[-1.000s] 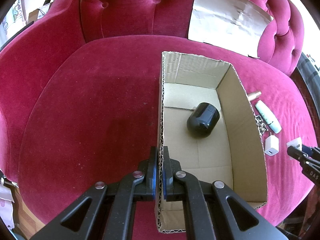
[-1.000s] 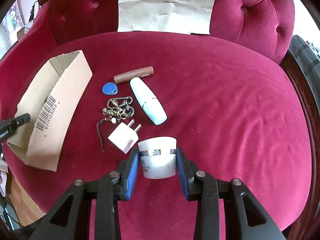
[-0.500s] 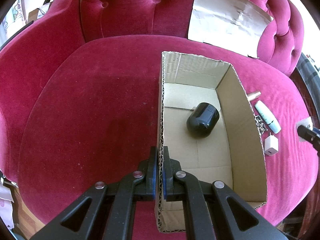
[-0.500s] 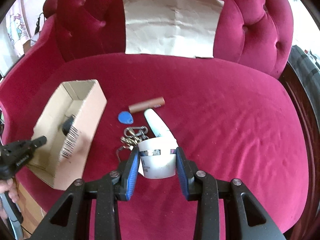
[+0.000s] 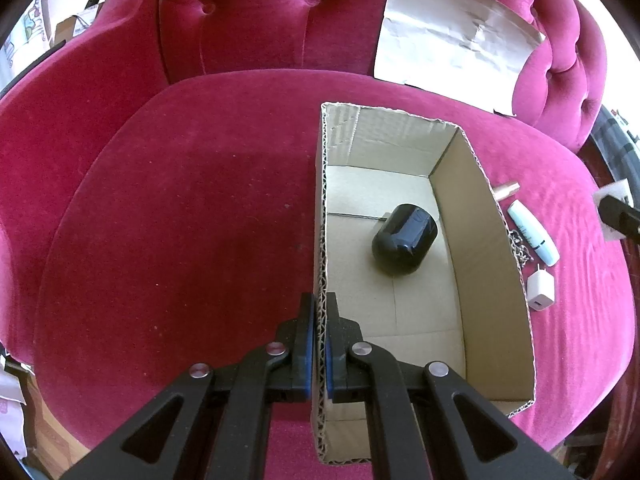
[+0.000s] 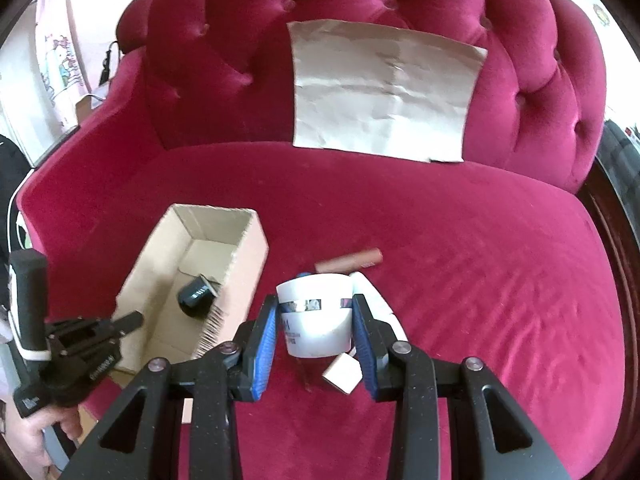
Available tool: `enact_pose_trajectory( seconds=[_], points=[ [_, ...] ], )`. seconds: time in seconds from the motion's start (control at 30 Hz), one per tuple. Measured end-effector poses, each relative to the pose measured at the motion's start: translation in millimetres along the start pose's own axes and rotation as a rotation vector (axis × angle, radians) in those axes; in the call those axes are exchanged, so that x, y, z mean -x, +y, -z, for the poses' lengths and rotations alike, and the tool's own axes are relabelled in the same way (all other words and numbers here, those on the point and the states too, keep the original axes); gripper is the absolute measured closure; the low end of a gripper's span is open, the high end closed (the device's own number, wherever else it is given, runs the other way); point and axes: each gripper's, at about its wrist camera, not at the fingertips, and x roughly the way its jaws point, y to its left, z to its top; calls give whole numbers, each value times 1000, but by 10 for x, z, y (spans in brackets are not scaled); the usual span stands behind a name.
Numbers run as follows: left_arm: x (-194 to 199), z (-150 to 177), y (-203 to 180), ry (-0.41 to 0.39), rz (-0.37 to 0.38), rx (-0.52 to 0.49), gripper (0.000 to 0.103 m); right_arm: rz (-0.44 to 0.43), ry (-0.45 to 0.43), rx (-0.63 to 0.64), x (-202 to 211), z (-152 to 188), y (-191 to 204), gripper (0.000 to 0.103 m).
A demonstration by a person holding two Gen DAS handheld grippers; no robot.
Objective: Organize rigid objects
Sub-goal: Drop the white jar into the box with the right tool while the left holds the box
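A cardboard box lies open on the red velvet sofa with a black rounded jar inside. My left gripper is shut on the box's left wall. My right gripper is shut on a white jar with a silver band, held above the seat; a corner of that jar shows at the left wrist view's right edge. On the cushion right of the box lie a white plug adapter, a pale tube, a keychain and a brown tube.
A crinkled sheet of paper leans on the tufted backrest. A person's hand grips the left gripper's handle at the left wrist's side. The sofa's dark wooden edge runs along the right.
My right gripper has lifted the white jar off the cushion, so the loose items and the box now sit lower and farther below it. The left gripper keeps its hold on the box wall.
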Motion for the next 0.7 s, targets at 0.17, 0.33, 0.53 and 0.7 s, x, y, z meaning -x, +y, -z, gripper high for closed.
enact_pose_trajectory(
  seconds=[0.17,0.33,0.53,0.7],
  points=[
    [3,3,12,1,4,1,99,-44,-12,18,-27,-78,185,65],
    [1,-4,20,1,6,0,99,-80,-20,32,-51,-118,356,65],
    [-3,-11,14,1,14,2,99,-129,-18,45,-112,-165,560,65],
    [8,3,41,2,21,2,99,-156,-7,48,-177,-198,675,65]
  ],
)
